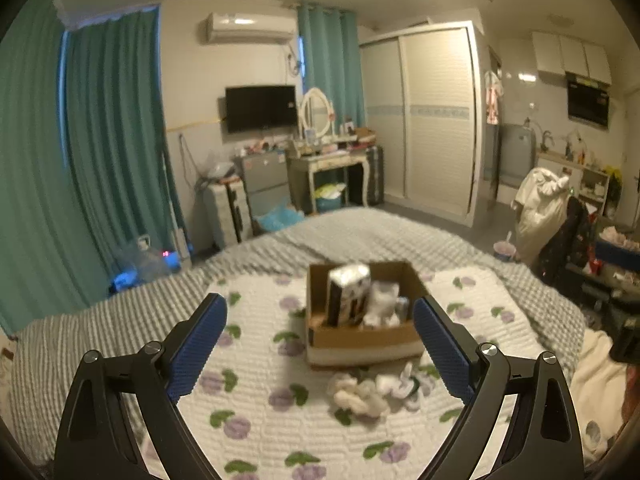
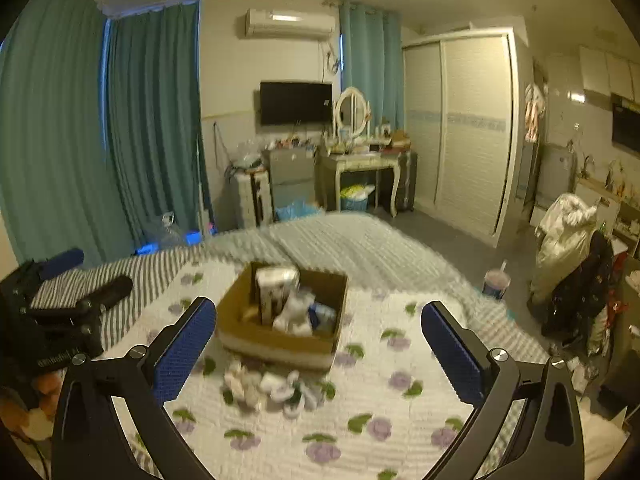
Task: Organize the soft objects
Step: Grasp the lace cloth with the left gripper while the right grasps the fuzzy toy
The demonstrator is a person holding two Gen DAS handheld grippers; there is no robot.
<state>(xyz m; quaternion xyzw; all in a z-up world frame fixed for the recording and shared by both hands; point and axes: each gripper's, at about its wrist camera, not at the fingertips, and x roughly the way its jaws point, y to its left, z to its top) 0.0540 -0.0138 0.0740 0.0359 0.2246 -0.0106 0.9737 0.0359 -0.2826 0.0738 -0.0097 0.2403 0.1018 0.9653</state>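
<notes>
A brown cardboard box sits on the bed; it also shows in the right wrist view. It holds a tall black-and-white pack and some white soft items. A pile of small white and pale soft objects lies on the blanket in front of the box, also seen in the right wrist view. My left gripper is open and empty, held above the blanket before the box. My right gripper is open and empty, just right of the box. The left gripper shows at the left edge of the right wrist view.
The bed has a white quilt with purple flowers over a grey striped cover. Teal curtains hang at the left. A dresser, wardrobe and a cluttered chair stand beyond the bed.
</notes>
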